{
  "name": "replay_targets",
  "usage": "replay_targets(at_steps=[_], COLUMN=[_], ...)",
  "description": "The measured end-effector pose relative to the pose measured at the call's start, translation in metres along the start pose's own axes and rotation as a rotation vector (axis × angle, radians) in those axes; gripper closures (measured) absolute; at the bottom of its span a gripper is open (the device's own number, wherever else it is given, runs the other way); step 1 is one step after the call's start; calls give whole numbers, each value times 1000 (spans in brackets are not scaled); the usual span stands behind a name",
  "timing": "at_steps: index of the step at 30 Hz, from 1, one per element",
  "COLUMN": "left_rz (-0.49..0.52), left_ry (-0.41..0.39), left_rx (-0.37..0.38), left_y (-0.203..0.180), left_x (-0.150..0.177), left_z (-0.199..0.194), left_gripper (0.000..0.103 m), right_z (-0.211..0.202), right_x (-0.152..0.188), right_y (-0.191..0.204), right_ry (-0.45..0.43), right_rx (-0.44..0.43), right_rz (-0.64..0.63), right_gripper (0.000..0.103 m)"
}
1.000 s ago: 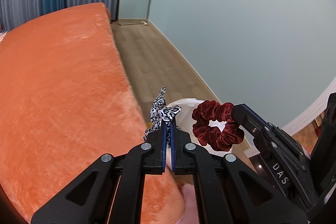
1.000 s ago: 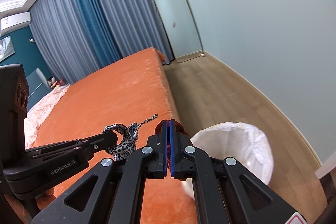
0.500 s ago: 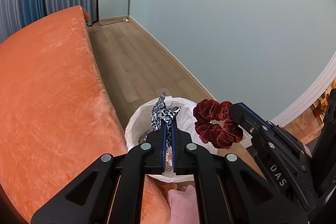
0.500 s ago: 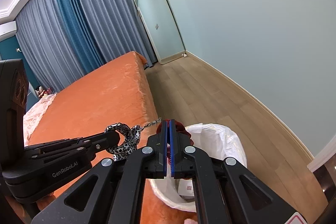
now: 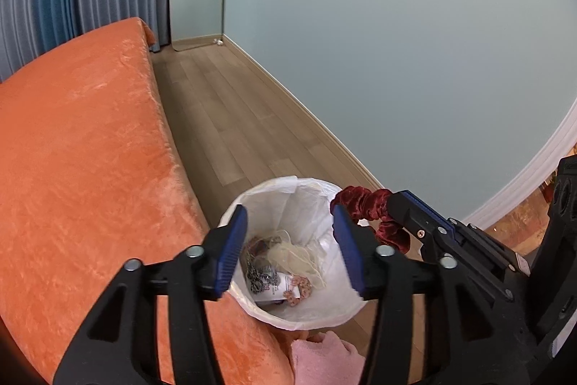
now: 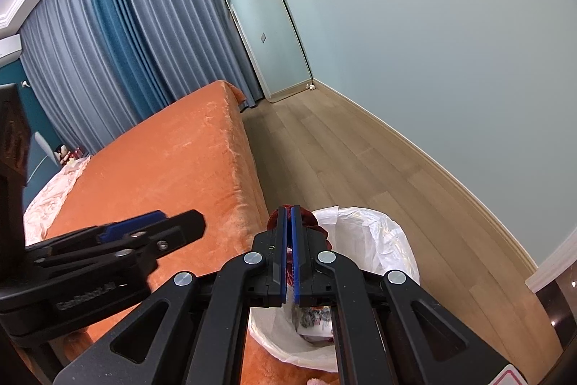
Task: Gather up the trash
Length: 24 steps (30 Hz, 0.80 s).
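A bin lined with a white bag stands on the floor beside the bed. My left gripper hangs over it, jaws opening, with nothing between them. A leopard-print scrunchie lies inside the bin among papers and a pink scrunchie. My right gripper is shut on a dark red velvet scrunchie, held above the bin's near rim. In the left wrist view the right gripper comes in from the right.
An orange plush bed cover fills the left side. Wooden floor runs along a pale blue wall to a leaning mirror and blue curtains. Pink cloth lies just below the bin.
The left gripper carried the leopard-print scrunchie over the bin, then opened; the scrunchie now lies inside. The right gripper moved toward the bin, still closed on the red scrunchie.
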<state>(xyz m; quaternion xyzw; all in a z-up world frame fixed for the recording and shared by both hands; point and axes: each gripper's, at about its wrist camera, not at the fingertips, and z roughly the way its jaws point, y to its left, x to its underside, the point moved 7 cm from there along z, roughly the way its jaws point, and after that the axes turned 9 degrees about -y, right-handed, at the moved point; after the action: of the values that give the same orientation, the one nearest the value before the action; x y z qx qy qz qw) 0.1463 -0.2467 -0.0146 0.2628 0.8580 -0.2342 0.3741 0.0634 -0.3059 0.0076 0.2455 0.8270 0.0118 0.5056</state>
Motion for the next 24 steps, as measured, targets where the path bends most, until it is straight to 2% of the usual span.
replay_targets(at_steps=[4,7,9,13,15,17,21,24], left_rz=[-13,-27,-42,-59,-61,-61,-50,-54], left_ry=[-23,-32,-35,-48,-50,-55,-69,-74], left_rx=[-38,-73,-102,-151,-171,-187,-231,-263], left_y=[14,28,38,55,62,68,77,88], left_x=[0,3,8,16,20,25,36,45], left_z=[-8,-15,-20,-32,-37,-45,-59,-70], left_gripper=[44,42,40,35,34,33,27,23], right_z=[6,7,7,0,-3,-7,-17,-24], right_x=[2,5,6,7,9,12,21,30], right_y=[1,5,5,14,21,27,39,47], right_ry=[6,18,21,5,7,6,9,12], right_rx=[9,17,29,48,51,55,51,62], right_rz=[-8,-18,-22,-53,-76,-87,-112,-155], right_gripper=[92,87,70,53,41,37,23,19])
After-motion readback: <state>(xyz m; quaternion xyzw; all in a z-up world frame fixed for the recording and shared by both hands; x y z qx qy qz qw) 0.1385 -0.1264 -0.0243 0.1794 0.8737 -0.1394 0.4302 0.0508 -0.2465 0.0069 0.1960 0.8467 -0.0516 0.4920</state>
